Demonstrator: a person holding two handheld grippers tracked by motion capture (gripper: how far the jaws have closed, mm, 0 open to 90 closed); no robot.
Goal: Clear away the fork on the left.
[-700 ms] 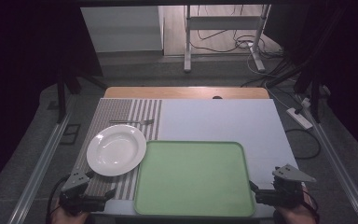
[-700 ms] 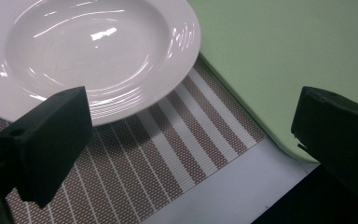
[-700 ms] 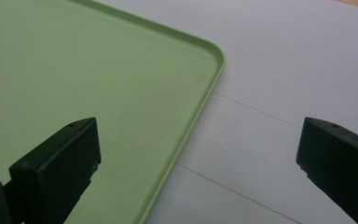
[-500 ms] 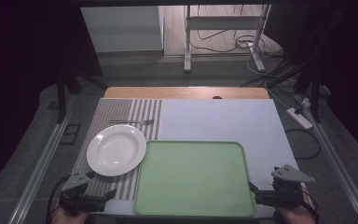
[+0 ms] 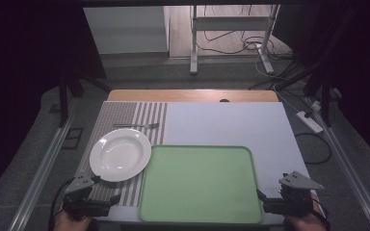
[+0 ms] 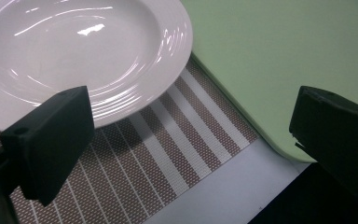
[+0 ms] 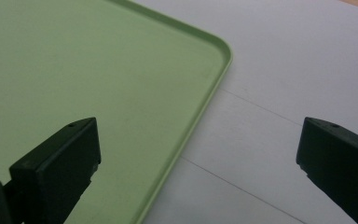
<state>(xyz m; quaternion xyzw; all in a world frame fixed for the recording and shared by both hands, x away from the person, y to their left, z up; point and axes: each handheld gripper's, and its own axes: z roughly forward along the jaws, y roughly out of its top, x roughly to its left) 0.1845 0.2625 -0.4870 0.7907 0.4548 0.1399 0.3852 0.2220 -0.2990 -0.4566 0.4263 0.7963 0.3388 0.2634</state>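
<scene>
A white deep plate [image 5: 120,154] [image 6: 74,51] lies on a striped brown placemat [image 5: 125,118] [image 6: 168,154] at the left of the table. Beside it a light green tray [image 5: 200,185] [image 6: 279,60] [image 7: 74,74] lies bare at the front middle. A fork [image 5: 136,126] rests on the mat beyond the plate. My left gripper [image 5: 103,201] [image 6: 191,144] hovers open over the mat's front corner, just short of the plate's rim. My right gripper [image 5: 265,202] [image 7: 198,158] is open at the tray's front right corner, with nothing between its jaws.
A white table top [image 5: 231,125] [image 7: 307,65] stretches behind and to the right of the tray, with a wooden strip [image 5: 192,95] along its far edge. Metal rails [image 5: 38,173] flank the table. Cables and a power strip [image 5: 310,121] lie on the floor.
</scene>
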